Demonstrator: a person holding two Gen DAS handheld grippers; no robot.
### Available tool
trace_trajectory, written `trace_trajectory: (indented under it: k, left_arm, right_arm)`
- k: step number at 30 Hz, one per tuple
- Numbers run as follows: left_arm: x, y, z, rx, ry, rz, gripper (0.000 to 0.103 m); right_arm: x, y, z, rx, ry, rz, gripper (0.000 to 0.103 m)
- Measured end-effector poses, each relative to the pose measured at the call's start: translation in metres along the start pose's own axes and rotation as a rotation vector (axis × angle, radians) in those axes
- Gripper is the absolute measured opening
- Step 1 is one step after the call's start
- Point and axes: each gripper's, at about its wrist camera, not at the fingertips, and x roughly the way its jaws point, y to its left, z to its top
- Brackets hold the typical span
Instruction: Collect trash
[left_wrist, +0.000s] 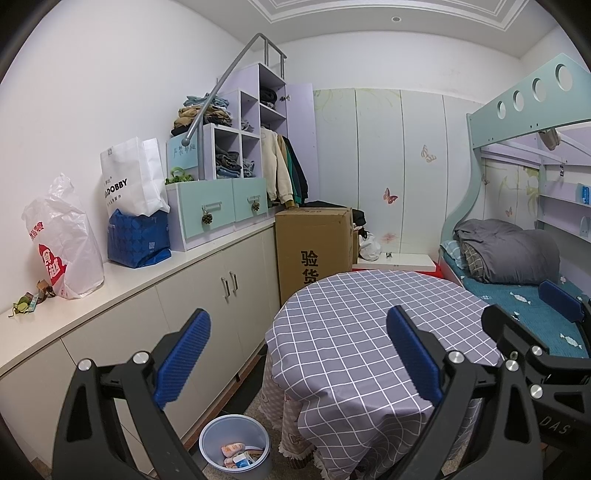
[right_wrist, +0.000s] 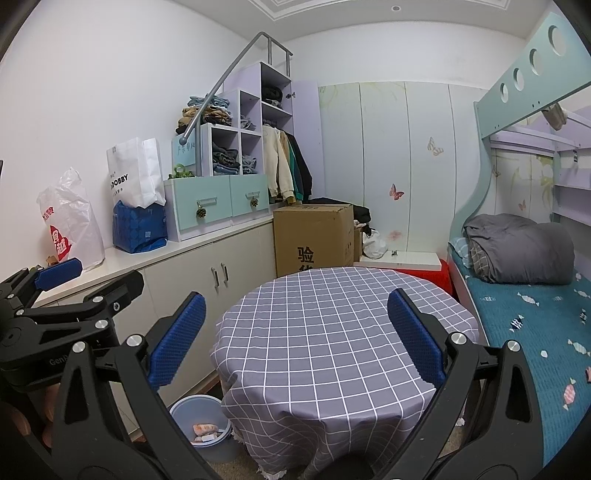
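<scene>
The trash bin (left_wrist: 235, 446), a pale blue round pail, stands upright on the floor with its open mouth facing up and its long axis vertical; it sits low between the cabinet front and the hanging edge of the checked tablecloth (left_wrist: 369, 332). Inside it lie wrappers (left_wrist: 236, 452), an orange-and-white one lying roughly crosswise above smaller blue and white pieces. In the left wrist view the bin is below and slightly inward of the near-side finger of the left gripper (left_wrist: 299, 354), well short of the fingertips. The left gripper's fingers (left_wrist: 183, 354) stand wide apart with nothing between them. In the right wrist view the bin (right_wrist: 201, 424) sits below the left-hand finger of the right gripper (right_wrist: 295, 339), whose fingers (right_wrist: 415, 339) are also spread wide and empty, framing the table top.
</scene>
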Motion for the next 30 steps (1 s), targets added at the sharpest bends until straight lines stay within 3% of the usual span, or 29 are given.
trace_trajectory:
  k: [30]
  left_arm:
    - [0.005, 0.003, -0.011, 0.006, 0.013, -0.004, 0.094]
  right_arm:
    - [0.002, 0.008, -0.006, 0.013, 0.023, 0.002, 0.097]
